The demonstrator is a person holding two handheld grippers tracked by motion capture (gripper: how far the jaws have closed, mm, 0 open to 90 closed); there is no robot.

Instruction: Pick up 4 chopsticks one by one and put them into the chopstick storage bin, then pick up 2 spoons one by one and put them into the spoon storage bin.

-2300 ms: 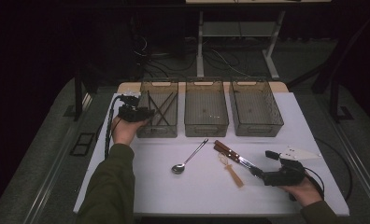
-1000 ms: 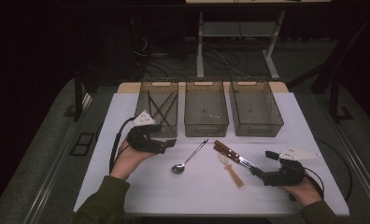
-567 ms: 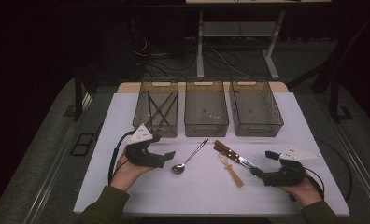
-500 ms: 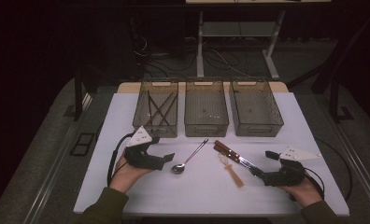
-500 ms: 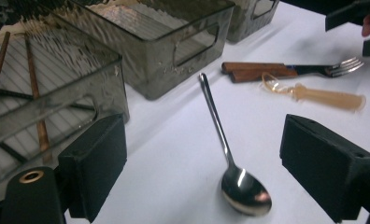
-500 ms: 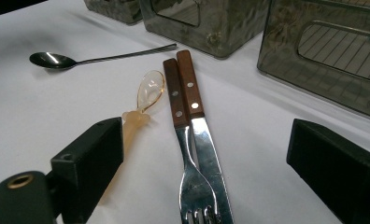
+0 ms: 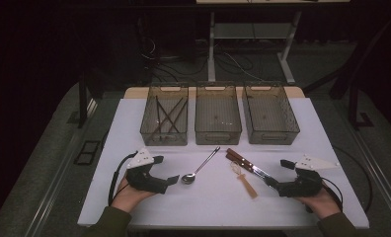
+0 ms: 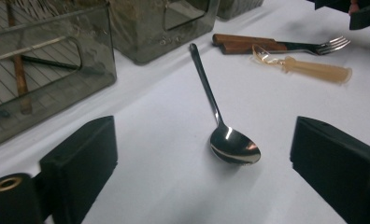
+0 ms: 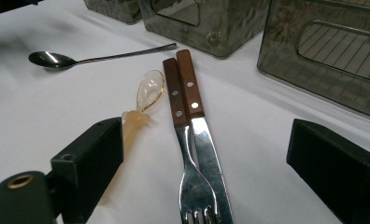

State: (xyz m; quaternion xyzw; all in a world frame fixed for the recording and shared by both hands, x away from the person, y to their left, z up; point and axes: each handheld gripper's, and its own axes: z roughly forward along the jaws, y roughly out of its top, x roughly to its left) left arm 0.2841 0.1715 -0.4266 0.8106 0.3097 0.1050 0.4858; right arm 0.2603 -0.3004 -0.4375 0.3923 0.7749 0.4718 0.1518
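A: From the high view, what lies on the white-covered bench (image 7: 134, 123)?

B: Three smoky see-through plastic bins stand in a row at the far side. The left bin (image 7: 164, 120) holds several thin dark sticks, crossed over each other. Nearer the person lie a polished steel spoon (image 7: 199, 167), a wood-handled knife and fork pair (image 7: 248, 164) and an amber plastic spoon (image 7: 244, 178). The left hand-held gripper (image 7: 170, 179) sits just beside the steel spoon's bowl; the right hand-held gripper (image 7: 272, 182) is at the tine end of the fork.

A: And the left gripper view?

B: The left hand-held gripper (image 8: 202, 163) has its jaws spread wide, and they have just been opening further. The steel spoon (image 8: 220, 122) lies flat on the cloth between them, bowl nearest, touched by neither jaw. Nothing blocks it. The left bin (image 8: 43, 70) is close on one side; the knife and fork pair (image 8: 276, 44) and the amber spoon (image 8: 309, 69) lie well beyond.

A: The right gripper view?

B: The right hand-held gripper (image 9: 202, 172) is spread too, gripping nothing. The knife and fork pair (image 9: 192, 140) lies side by side, touching, between the jaws, blade and tines pointing toward the camera. The amber spoon (image 9: 143, 100) lies just beside the fork, its handle running behind one jaw. The steel spoon (image 9: 80, 58) lies farther off, and two bins stand behind.
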